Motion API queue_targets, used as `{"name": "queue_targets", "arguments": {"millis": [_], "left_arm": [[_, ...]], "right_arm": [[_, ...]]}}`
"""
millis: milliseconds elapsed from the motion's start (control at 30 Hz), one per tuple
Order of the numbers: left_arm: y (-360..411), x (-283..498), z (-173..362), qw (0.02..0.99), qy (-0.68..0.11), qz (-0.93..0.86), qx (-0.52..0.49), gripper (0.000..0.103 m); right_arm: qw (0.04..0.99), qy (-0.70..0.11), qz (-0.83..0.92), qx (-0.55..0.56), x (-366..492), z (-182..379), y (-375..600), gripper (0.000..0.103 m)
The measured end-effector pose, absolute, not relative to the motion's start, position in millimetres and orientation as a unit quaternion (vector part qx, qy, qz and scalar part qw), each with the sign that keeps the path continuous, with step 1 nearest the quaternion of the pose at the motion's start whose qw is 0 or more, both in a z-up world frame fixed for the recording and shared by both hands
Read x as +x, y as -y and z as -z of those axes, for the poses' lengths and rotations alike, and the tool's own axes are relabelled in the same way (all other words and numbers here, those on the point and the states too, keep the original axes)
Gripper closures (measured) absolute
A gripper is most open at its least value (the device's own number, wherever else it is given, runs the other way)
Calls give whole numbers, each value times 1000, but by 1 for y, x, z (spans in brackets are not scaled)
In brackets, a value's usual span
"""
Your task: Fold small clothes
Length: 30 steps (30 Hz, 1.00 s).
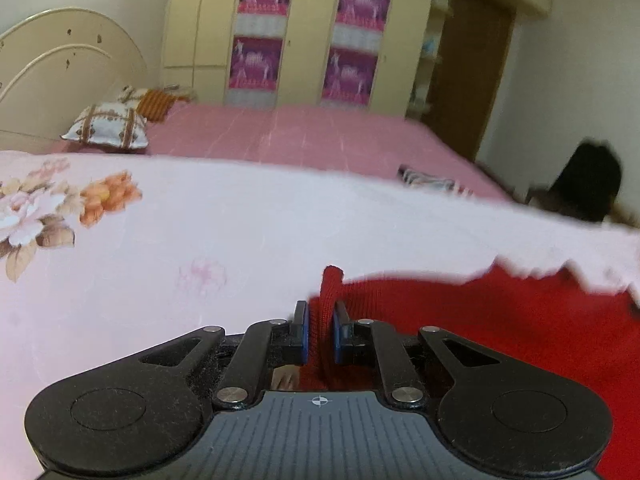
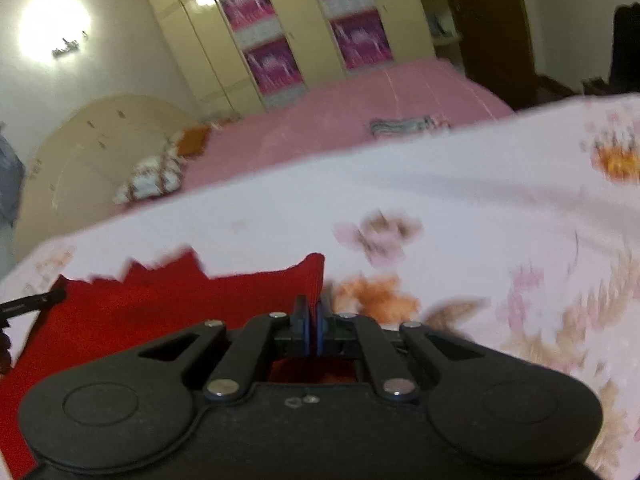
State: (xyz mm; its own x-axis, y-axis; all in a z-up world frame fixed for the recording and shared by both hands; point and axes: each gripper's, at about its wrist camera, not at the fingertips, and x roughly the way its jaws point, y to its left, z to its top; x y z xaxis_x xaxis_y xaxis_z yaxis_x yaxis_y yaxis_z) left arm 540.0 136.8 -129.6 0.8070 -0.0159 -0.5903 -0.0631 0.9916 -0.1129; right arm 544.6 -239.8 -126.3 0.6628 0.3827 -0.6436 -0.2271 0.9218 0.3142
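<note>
In the left wrist view, a cream headboard (image 1: 60, 64) and patterned pillows (image 1: 106, 126) sit at the upper left, a cream wardrobe (image 1: 304, 36) with purple panels fills the top centre, and a pink bedspread (image 1: 300, 132) runs across the middle. Below it, a pale floral sheet (image 1: 180, 240) covers the left and centre of the frame. At lower centre the left gripper (image 1: 320, 320) is nearly closed, its blue pads pinching an upright ribbed fold of the red knitted garment (image 1: 500, 328), which spreads over the sheet to the lower right.

In the right wrist view, a wall lamp (image 2: 54, 26) glares at the upper left, with the wardrobe (image 2: 280, 32) to its right. The red knitted garment (image 2: 160, 304) lies at lower left on the floral sheet (image 2: 480, 208). At lower centre the right gripper (image 2: 314, 320) is clamped tight on a raised corner of the red cloth, floral print stretching away to the right. Both views are blurred.
</note>
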Motion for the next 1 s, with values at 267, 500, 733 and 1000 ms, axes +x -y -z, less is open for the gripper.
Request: {"name": "queue_targets", "arguments": {"millis": [267,500,733,1000], "left_arm": [[-135,520,103,964,-256,20,-60,92],[-144,489,85,978,-174,31,-112,92],[-156,546,126,942,-317,-54,-92,92],[-124,516,85,965,-255,-22,-59,92]], "right_arm": [[916,-340,-194,93,532,111,232,99],[929,-269,-226,114,508,76,241,99],[916,-356,-158,98,536,118,243,99],[927,-328,-165,76,518,84,217,69]]}}
